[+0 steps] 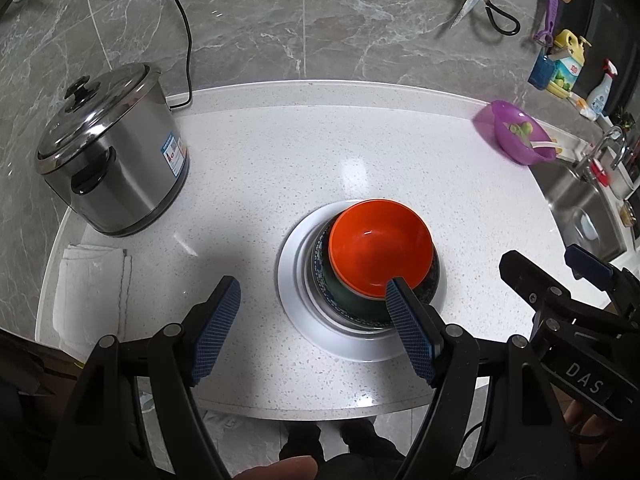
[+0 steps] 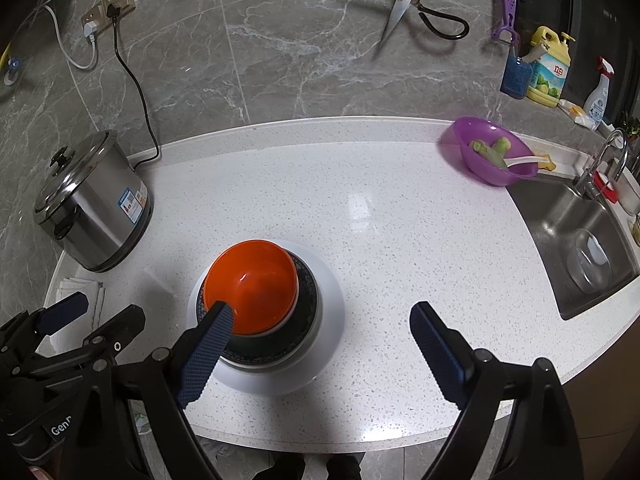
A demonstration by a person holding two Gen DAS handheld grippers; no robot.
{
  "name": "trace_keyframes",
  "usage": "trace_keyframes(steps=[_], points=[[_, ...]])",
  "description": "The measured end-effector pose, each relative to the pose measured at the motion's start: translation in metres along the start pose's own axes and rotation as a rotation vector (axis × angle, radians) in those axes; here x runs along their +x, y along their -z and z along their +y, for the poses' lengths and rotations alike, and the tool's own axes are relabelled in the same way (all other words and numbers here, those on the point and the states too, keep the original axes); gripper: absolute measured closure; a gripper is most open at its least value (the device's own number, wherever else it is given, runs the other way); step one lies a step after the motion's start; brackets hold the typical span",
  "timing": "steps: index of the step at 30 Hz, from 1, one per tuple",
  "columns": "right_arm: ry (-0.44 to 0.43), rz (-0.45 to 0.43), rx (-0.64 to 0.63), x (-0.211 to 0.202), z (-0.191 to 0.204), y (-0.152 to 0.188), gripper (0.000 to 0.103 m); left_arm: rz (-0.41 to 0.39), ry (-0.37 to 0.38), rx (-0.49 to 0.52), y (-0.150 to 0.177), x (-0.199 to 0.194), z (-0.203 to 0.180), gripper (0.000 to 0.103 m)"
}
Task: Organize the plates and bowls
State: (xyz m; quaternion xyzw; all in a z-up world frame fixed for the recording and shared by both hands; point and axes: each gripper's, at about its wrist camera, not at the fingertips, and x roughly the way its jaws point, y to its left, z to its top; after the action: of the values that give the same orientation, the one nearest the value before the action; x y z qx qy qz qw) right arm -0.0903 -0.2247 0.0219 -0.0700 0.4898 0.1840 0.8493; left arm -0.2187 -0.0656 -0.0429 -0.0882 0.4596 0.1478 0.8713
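An orange bowl (image 1: 380, 246) (image 2: 252, 284) sits nested in a dark patterned bowl (image 1: 326, 276) (image 2: 304, 300), which rests on a white plate (image 1: 292, 280) (image 2: 332, 304) near the counter's front edge. My left gripper (image 1: 312, 292) hovers open above the stack's left side, its right finger crossing in front of the bowls with nothing between the pads. My right gripper (image 2: 322, 316) is open too, over the stack's right side. The right gripper (image 1: 560, 272) also shows at the right edge of the left wrist view, and the left gripper (image 2: 92, 312) at the lower left of the right wrist view.
A steel rice cooker (image 1: 112, 156) (image 2: 92, 204) stands at the left with a folded white cloth (image 1: 92, 284) before it. A purple bowl (image 1: 516, 130) (image 2: 494, 150) holding green pieces sits at the back right beside the sink (image 2: 576, 244). Scissors (image 2: 404, 0) hang on the wall.
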Motion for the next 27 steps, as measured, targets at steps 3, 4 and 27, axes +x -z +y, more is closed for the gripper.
trace_keyframes(steps=[3, 4, 27], points=[[0.0, -0.001, 0.001, -0.0002, 0.0003, 0.0, 0.011, -0.001, -0.006, 0.001, 0.0, 0.001, -0.0001, 0.029], [0.0, 0.0, 0.001, -0.0001, 0.0003, 0.0002, 0.011, 0.0, -0.006, 0.0, 0.0, 0.0011, -0.0006, 0.029], [-0.001, 0.005, -0.004, 0.0018, 0.0, -0.0005, 0.011, 0.007, -0.011, -0.001, -0.0008, 0.0026, -0.0033, 0.029]])
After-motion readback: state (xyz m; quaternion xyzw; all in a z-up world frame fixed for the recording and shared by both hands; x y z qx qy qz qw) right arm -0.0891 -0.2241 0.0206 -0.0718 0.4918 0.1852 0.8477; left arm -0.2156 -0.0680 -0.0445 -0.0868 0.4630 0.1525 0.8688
